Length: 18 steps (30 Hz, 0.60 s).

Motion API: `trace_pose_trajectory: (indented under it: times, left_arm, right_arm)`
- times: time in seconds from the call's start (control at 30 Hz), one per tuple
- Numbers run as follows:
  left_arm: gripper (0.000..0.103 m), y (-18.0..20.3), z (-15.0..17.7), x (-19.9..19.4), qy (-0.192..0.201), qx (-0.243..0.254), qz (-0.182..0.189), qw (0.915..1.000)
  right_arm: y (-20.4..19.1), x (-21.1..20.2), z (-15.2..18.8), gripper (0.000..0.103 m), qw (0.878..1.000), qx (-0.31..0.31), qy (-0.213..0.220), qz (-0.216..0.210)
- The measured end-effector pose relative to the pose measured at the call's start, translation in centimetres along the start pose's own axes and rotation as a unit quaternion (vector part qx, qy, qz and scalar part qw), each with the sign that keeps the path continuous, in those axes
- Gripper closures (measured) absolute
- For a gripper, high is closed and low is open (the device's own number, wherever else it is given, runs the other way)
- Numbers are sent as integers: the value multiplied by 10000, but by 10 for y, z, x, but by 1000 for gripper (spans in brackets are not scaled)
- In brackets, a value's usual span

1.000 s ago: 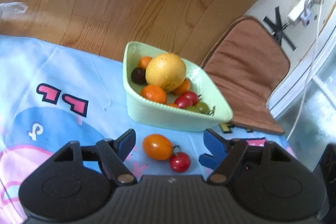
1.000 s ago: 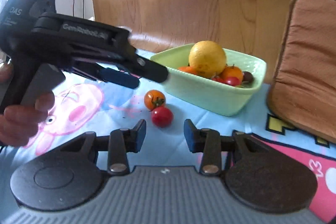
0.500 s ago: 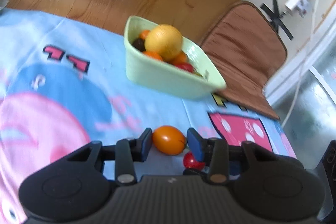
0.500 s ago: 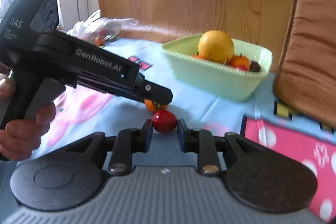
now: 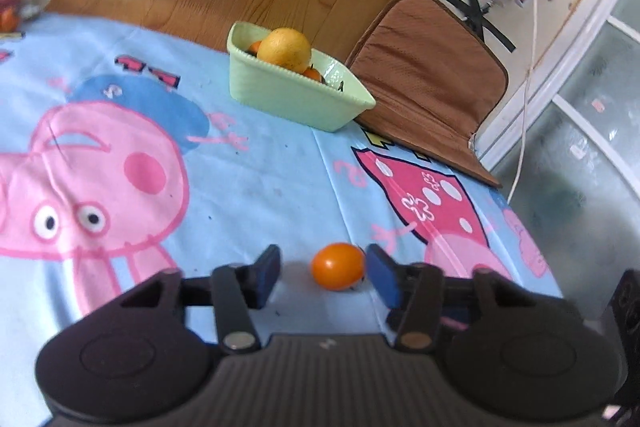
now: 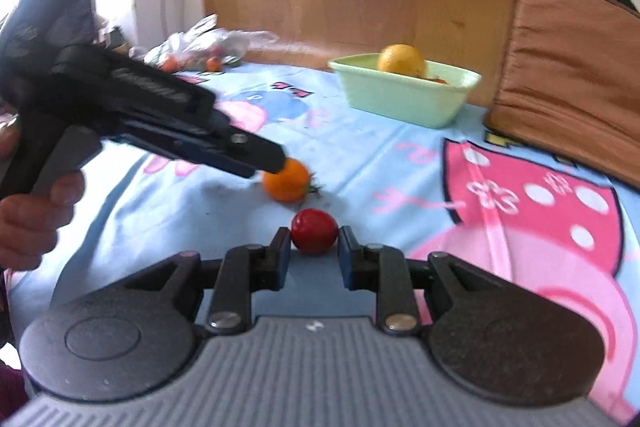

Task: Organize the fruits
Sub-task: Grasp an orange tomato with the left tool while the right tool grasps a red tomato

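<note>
An orange tomato (image 5: 338, 266) lies on the cartoon-print cloth between the jaws of my left gripper (image 5: 323, 269). Those jaws are opening: the tomato sits close to the right pad and a clear gap shows on its left. In the right wrist view the same left gripper (image 6: 276, 163) hangs over the orange tomato (image 6: 286, 181). My right gripper (image 6: 314, 247) is shut on a small red tomato (image 6: 314, 235), low over the cloth. The pale green bowl (image 5: 280, 95) (image 6: 400, 99) stands far back, with a big yellow-orange fruit (image 5: 284, 49) and smaller fruits in it.
A brown cushion (image 5: 432, 79) leans behind the bowl at the right. A clear plastic bag with small fruits (image 6: 200, 47) lies at the far left by the wooden board. A person's hand (image 6: 36, 211) holds the left gripper. The cloth's edge drops off at the right (image 5: 532, 227).
Both grippers drew back from the bowl, each closing on a tomato beside it. The left gripper then spread its jaws off the orange tomato. The right stays closed on the red one.
</note>
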<state>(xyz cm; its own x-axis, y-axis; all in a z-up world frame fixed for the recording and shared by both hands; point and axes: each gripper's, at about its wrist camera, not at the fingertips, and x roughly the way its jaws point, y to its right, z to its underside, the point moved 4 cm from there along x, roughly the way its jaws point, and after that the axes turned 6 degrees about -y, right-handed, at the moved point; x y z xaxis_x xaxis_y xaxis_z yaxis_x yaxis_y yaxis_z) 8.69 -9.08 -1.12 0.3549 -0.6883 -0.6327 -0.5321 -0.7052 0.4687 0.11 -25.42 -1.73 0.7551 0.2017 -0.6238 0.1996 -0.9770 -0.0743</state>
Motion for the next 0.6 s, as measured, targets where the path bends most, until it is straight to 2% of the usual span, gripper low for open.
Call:
trace_pose_trajectory:
  times: [0.17,0.3,0.4,0.43,0.47,0.57,0.6]
  left_arm:
    - [32,22,5,-6,132,742,-221,9969]
    - [34,37,9,0,65,1360,-451,9897]
    - [35,41,10,6,-21,1603,-548,9855]
    - [36,41,9,8,-34,1630,-579,9849]
    - [43,40,8,10,-61,1641,-591,9847]
    - [69,34,5,18,-221,1567,-539,9859]
    - [69,32,5,18,-217,1534,-498,9867]
  right_arm:
    - [-2,-1,3,75,9998,-45,56,194]
    - [-2,-2,5,74,9997,-77,67,210]
    - [-2,-3,5,74,9997,-102,55,196]
    - [-2,-3,5,74,9997,-114,50,193]
    - [-2,-2,5,73,9997,-124,46,188]
    - [-3,-2,5,70,9997,-162,51,152]
    - [-3,-1,5,71,9997,-200,51,148]
